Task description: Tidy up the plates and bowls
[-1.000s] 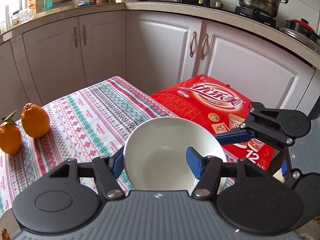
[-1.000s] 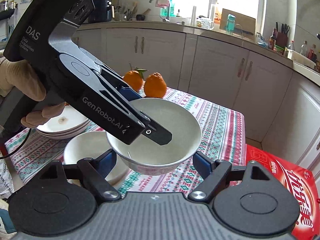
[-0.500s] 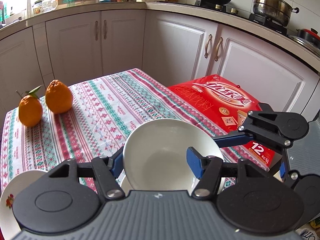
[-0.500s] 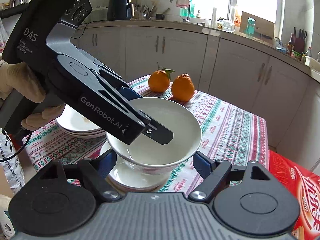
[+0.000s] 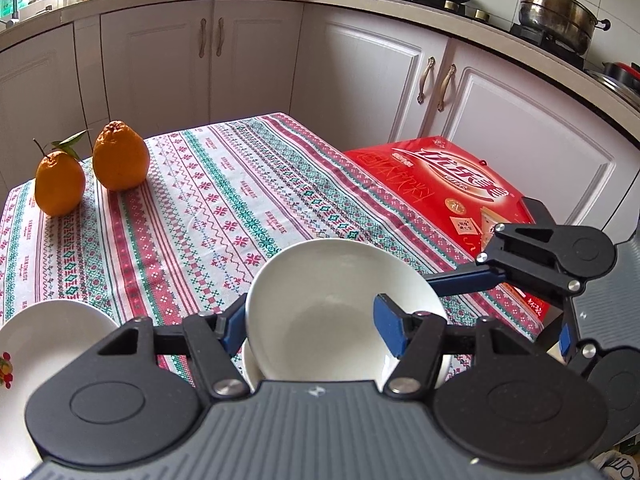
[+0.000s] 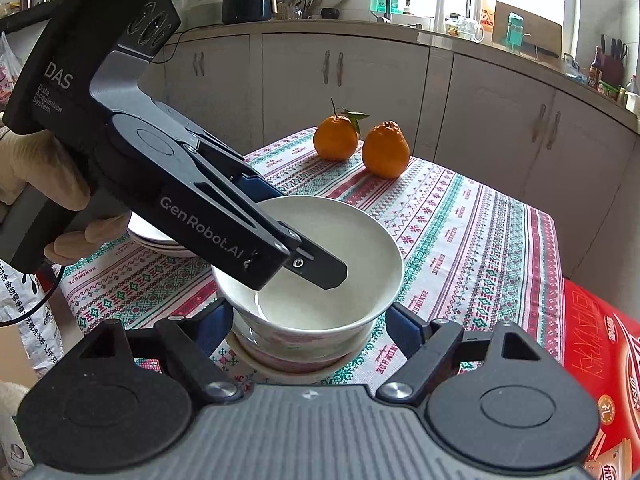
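A white bowl (image 6: 328, 240) is pinched by its left wall in my left gripper (image 5: 310, 330), shut with one finger inside and one outside. The bowl (image 5: 328, 304) rests nested in a second bowl (image 6: 292, 366) on the patterned tablecloth (image 6: 460, 240); only that lower bowl's rim (image 5: 247, 364) shows. My right gripper (image 6: 310, 326) stands open, its blue pads (image 6: 218, 322) flanking the upper bowl's lower wall closely, with a sliver of gap on the right. Its far finger (image 5: 460, 280) reaches the bowl's right side in the left wrist view.
A stack of white plates (image 6: 154, 236) lies left of the bowls, partly behind the gloved hand (image 6: 36, 176); one plate (image 5: 44, 340) shows at lower left. Two oranges (image 6: 362, 146) sit at the far table end. A red carton (image 5: 448, 188) stands beside the table; white cabinets behind.
Both grippers came down and leftwards with the bowl, which hung beside the lower bowl and now sits in it. In the left wrist view a plate has come into sight.
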`<state>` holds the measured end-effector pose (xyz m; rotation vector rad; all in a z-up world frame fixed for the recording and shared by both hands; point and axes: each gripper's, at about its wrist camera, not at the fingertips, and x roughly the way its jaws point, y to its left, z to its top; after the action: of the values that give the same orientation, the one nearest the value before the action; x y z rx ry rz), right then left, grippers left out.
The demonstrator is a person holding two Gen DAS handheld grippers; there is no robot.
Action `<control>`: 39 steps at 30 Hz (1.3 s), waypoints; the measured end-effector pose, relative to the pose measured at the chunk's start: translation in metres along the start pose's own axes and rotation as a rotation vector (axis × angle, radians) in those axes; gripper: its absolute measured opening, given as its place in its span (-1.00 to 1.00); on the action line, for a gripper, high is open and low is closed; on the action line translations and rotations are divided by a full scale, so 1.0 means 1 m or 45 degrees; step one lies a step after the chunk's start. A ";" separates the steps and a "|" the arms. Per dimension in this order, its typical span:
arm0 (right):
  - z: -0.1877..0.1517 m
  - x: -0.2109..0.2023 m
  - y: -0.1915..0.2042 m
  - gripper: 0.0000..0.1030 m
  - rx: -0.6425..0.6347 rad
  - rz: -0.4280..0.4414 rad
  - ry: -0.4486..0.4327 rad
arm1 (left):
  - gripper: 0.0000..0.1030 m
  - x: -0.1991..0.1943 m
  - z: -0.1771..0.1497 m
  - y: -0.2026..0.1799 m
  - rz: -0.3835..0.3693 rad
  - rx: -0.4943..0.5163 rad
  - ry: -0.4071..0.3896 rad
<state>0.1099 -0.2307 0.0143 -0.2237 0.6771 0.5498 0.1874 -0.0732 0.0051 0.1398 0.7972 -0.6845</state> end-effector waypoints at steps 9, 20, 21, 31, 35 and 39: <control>-0.002 0.005 -0.002 0.68 0.019 0.021 0.015 | 0.23 0.003 -0.003 0.004 -0.017 -0.010 0.008; -0.002 0.005 0.000 0.76 -0.003 0.039 0.008 | 0.42 0.003 -0.006 0.007 -0.026 -0.015 -0.006; -0.001 0.004 0.001 0.83 -0.006 0.042 0.000 | 0.44 0.001 -0.006 0.007 -0.032 -0.018 -0.010; -0.001 -0.010 0.007 1.00 -0.038 0.039 -0.049 | 0.76 -0.031 -0.009 0.000 -0.034 0.043 -0.097; -0.006 -0.015 0.007 1.00 -0.059 0.035 -0.047 | 0.80 -0.048 -0.019 0.001 -0.035 0.059 -0.123; -0.012 -0.018 0.005 1.00 -0.080 0.032 -0.033 | 0.82 -0.056 -0.034 0.003 0.008 0.090 -0.101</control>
<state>0.0893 -0.2381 0.0171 -0.2672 0.6384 0.5975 0.1405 -0.0301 0.0204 0.1784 0.6968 -0.7084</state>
